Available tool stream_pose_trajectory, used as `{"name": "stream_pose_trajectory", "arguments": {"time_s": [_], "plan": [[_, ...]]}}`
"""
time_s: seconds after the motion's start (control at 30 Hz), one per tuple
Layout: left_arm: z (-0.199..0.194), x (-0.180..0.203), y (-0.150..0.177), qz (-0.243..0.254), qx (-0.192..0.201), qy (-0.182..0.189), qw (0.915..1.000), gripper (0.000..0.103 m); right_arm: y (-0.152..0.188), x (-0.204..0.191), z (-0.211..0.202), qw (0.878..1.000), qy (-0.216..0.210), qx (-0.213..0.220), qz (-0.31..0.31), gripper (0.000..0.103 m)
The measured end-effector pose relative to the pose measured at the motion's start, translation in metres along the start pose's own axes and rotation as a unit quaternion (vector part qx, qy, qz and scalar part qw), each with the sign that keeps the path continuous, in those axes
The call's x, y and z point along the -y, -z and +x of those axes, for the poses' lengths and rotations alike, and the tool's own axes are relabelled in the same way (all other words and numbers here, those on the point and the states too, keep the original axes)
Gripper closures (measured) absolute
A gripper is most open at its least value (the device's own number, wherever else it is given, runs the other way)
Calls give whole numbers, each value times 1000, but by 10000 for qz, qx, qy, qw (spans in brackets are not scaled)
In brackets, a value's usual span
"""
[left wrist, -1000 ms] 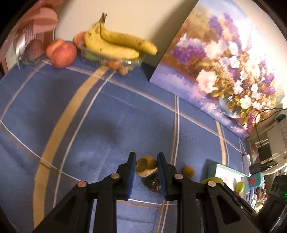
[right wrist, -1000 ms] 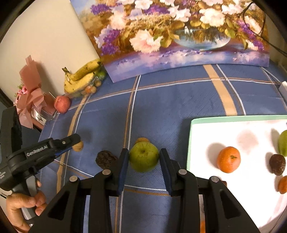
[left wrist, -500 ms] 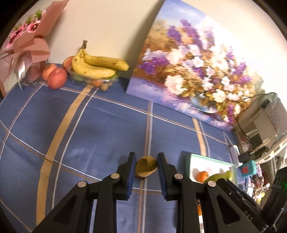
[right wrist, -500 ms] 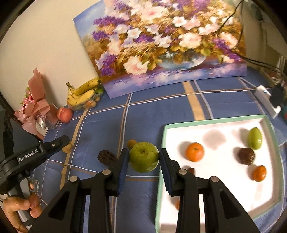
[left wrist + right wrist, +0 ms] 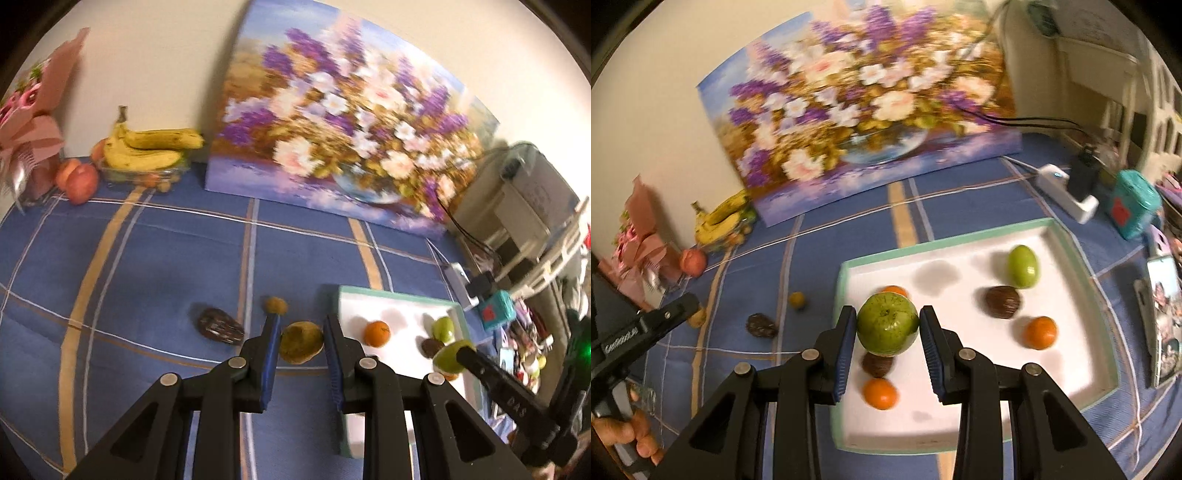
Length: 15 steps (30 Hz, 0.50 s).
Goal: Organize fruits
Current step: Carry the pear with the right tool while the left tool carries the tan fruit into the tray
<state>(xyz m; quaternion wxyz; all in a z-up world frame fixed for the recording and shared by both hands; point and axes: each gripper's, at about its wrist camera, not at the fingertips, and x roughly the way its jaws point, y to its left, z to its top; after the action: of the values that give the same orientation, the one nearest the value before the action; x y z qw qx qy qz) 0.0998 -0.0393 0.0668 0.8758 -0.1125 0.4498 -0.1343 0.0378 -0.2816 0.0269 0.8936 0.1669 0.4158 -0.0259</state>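
My left gripper is shut on a brownish, kiwi-like fruit, held above the blue cloth just left of the white tray. My right gripper is shut on a green apple, which hangs over the near-left part of the tray. In the tray lie oranges, a green fruit and dark brown fruits. On the cloth left of the tray rest a dark wrinkled fruit and a small brown one.
A flower painting leans on the wall. Bananas in a bowl, red apples and a pink bouquet sit at the far left. A power strip and teal box stand right of the tray.
Both grippers have risen and travelled right with their fruits. The apple went from above the cloth to above the tray, and the brown fruit has come close to the tray's left edge.
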Motion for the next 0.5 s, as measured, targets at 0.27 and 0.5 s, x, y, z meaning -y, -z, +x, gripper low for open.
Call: {"name": "stream_pose_trajectory", "arguments": {"time_s": [0.27, 0.5], "plan": [[23, 63, 29, 677, -506, 253, 9961, 77, 0, 42, -14, 9984, 471, 95, 282, 66], [42, 103, 63, 1197, -1030, 406, 9866, 77, 8, 68, -22, 9968, 636, 40, 482, 66]]}}
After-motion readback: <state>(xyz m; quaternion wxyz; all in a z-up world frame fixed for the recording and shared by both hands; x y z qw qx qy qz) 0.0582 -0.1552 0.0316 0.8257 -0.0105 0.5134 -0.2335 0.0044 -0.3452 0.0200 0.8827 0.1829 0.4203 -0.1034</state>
